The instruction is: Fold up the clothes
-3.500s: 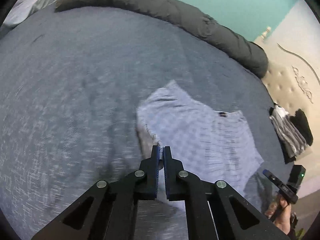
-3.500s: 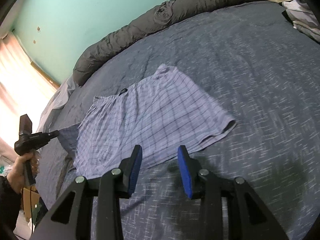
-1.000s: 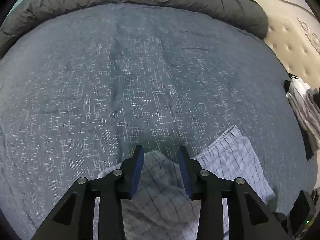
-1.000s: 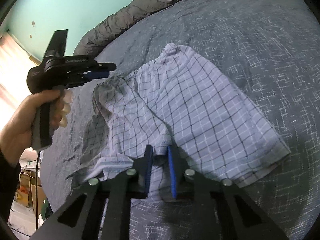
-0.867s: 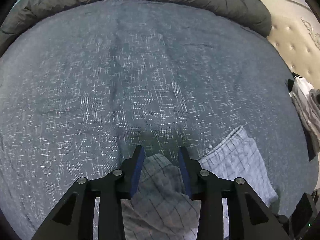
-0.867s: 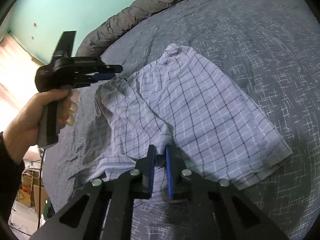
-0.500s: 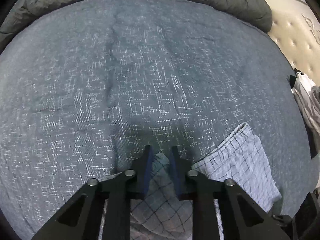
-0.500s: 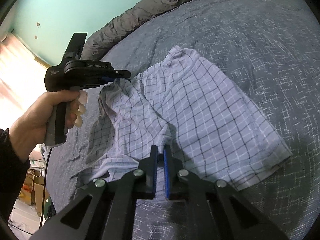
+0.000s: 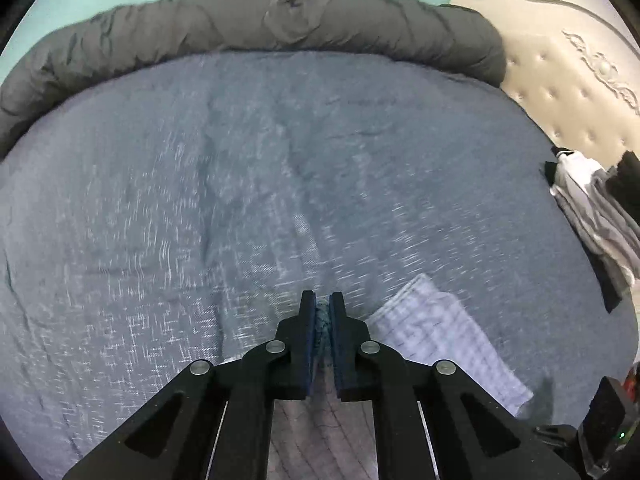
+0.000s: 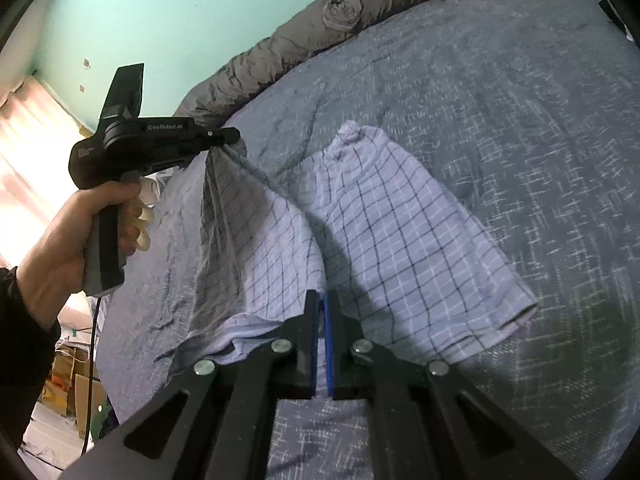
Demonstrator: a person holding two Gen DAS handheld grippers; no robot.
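Observation:
Light blue checked shorts lie on the blue-grey bedspread. My right gripper is shut on the near hem of the shorts. My left gripper is shut on the waistband corner and holds it lifted off the bed, so the left half hangs as a raised fold. In the left wrist view the left gripper pinches bunched fabric, and the flat half of the shorts lies to its right.
A rolled dark grey duvet runs along the bed's far edge by the teal wall. A stack of folded clothes sits at the right by the tufted headboard. Boxes stand on the floor at left.
Both grippers have closed on the shorts. The left gripper has lifted its corner up and away from the bed; the right gripper stays low on the hem.

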